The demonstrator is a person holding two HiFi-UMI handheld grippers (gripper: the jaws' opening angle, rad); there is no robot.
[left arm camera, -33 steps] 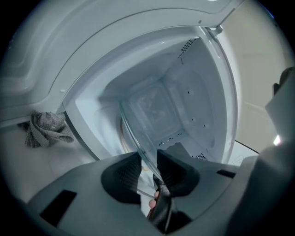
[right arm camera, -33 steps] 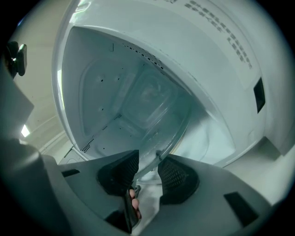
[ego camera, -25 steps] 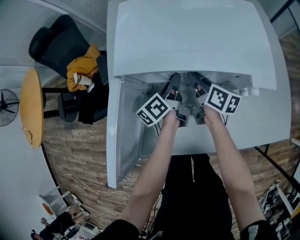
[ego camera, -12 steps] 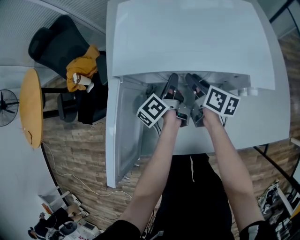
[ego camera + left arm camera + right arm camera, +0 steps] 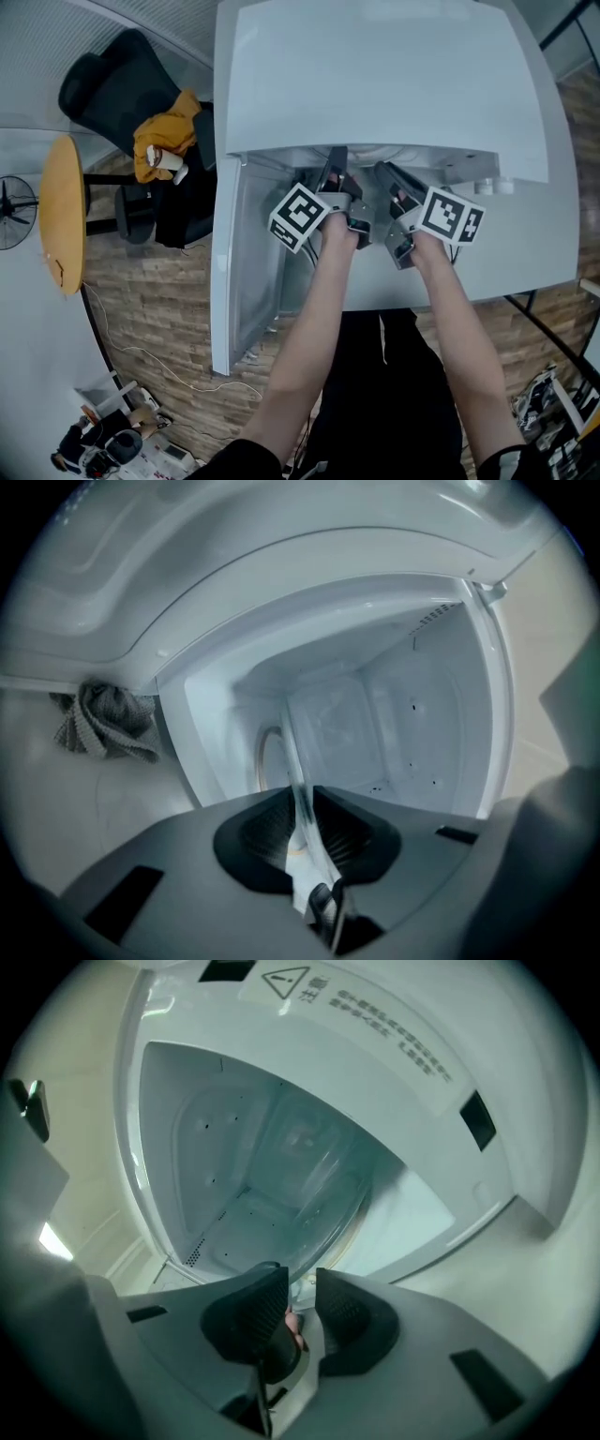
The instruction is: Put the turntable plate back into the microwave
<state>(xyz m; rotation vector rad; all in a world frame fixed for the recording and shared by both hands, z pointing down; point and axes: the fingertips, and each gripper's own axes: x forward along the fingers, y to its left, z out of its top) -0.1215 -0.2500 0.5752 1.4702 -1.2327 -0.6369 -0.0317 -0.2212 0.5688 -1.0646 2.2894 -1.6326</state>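
Observation:
The white microwave (image 5: 375, 75) stands with its door (image 5: 234, 272) swung open to the left. Both grippers reach into its opening. My left gripper (image 5: 333, 172) (image 5: 302, 808) is shut on the clear glass turntable plate (image 5: 296, 780), which shows edge-on between its pads, tilted up on its side. My right gripper (image 5: 386, 176) (image 5: 302, 1288) is closing. The plate's rim (image 5: 323, 1185) runs down into the gap between its pads, which stand apart from the glass. The white cavity (image 5: 234, 1222) lies behind the plate.
A white table (image 5: 534, 253) carries the microwave. At the left are a black chair with a yellow garment (image 5: 164, 141), a round wooden table (image 5: 61, 216) and a fan (image 5: 14, 216). A grey cloth (image 5: 103, 724) lies left of the oven.
Both grippers have rolled a little at the microwave opening. The right gripper's marker cube has shifted slightly toward me and to the right. The hands have otherwise stayed in place.

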